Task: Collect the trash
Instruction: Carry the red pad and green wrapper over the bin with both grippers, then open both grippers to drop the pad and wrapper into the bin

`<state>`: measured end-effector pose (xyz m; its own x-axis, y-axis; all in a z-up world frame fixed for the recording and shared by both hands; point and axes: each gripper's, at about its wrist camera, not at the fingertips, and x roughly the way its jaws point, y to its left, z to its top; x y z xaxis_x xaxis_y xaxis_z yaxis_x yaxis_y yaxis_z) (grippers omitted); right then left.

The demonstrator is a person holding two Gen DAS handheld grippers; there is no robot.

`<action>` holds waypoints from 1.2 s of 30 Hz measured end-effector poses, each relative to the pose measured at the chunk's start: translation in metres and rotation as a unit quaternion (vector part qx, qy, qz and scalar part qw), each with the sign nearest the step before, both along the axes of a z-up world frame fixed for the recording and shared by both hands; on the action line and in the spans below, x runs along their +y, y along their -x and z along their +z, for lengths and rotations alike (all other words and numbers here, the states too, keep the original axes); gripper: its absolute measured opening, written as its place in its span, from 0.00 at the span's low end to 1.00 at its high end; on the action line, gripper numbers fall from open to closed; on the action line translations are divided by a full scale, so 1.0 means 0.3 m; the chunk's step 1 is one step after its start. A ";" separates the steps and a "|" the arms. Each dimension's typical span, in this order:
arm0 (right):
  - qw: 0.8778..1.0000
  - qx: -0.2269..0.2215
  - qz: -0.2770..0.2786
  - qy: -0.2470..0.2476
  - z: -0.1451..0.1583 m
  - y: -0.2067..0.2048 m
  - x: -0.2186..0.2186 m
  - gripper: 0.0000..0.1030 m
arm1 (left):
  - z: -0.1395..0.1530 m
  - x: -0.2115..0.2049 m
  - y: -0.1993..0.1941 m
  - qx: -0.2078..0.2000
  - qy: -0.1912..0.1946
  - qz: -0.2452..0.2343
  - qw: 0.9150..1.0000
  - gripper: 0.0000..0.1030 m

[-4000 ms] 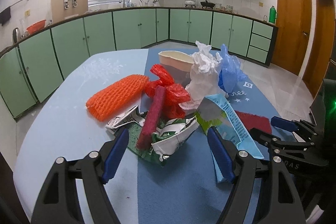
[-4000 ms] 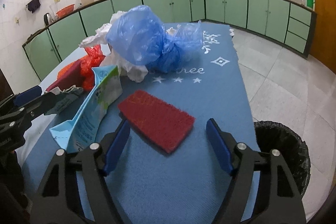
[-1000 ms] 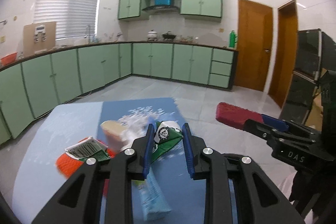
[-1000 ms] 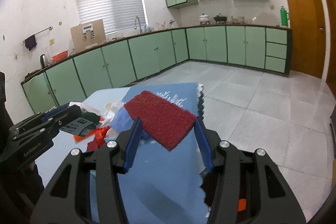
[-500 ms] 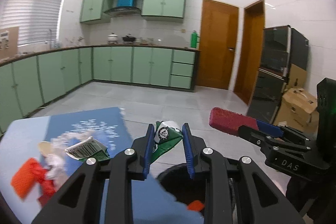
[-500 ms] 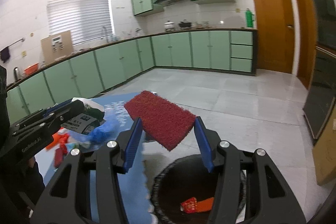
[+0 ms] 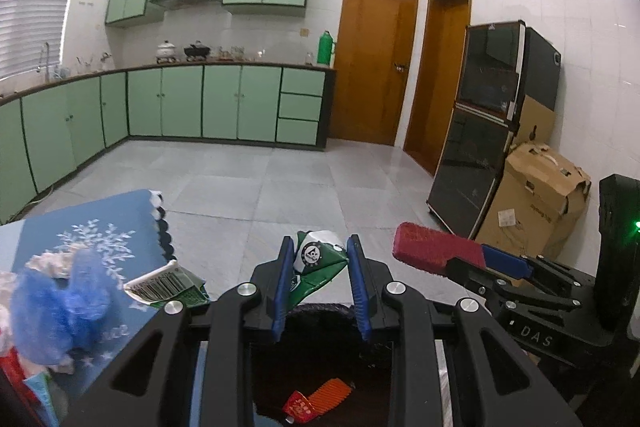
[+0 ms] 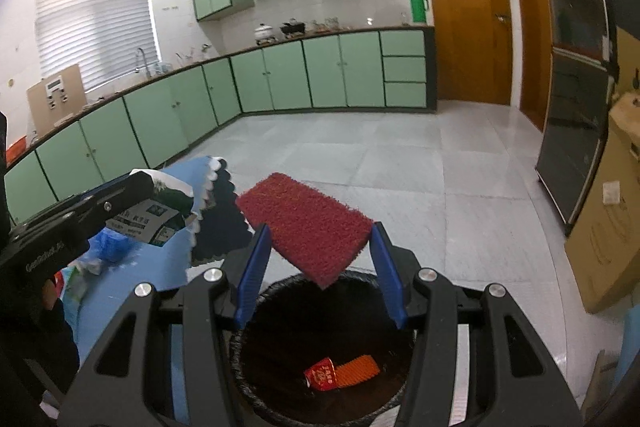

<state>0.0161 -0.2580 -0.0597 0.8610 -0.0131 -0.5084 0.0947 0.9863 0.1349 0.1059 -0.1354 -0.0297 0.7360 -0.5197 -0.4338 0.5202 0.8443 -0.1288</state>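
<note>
A blue-clothed tabletop (image 7: 92, 223) lies left of a black bin (image 8: 280, 383), which holds a red-and-orange wrapper (image 8: 340, 373). Above the bin, the right gripper (image 8: 320, 269) clamps a red scouring pad (image 8: 304, 223), and the left gripper (image 7: 320, 283) pinches a crumpled green carton (image 7: 318, 261).

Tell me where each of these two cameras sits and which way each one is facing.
Left wrist: rides the left claw, facing the kitchen floor and doors; its blue fingers pinch a green wrapper above the trash bin.
Right wrist: rides the right claw, facing the cabinets; it grips a red scouring pad.
Shared: the bin, each other's claw.
</note>
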 end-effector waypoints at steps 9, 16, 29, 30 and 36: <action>0.999 0.025 -0.021 -0.007 -0.098 -0.028 -0.050 0.48 | -0.090 -0.111 -0.084 0.025 -0.014 -0.016 0.999 0.26; 0.998 0.051 -0.031 -0.009 -0.167 -0.084 -0.072 0.48 | -0.153 -0.151 -0.143 0.048 -0.024 -0.019 0.998 0.26; 0.994 0.096 -0.050 -0.012 -0.265 -0.158 -0.072 0.59 | -0.215 -0.149 -0.194 0.088 -0.034 -0.014 0.995 0.42; 0.994 0.095 -0.052 -0.012 -0.261 -0.155 -0.073 0.63 | -0.211 -0.144 -0.196 0.088 -0.033 -0.012 0.995 0.43; 0.995 0.074 -0.069 -0.005 -0.203 -0.130 -0.070 0.90 | -0.152 -0.084 -0.183 0.078 -0.023 0.011 0.997 0.64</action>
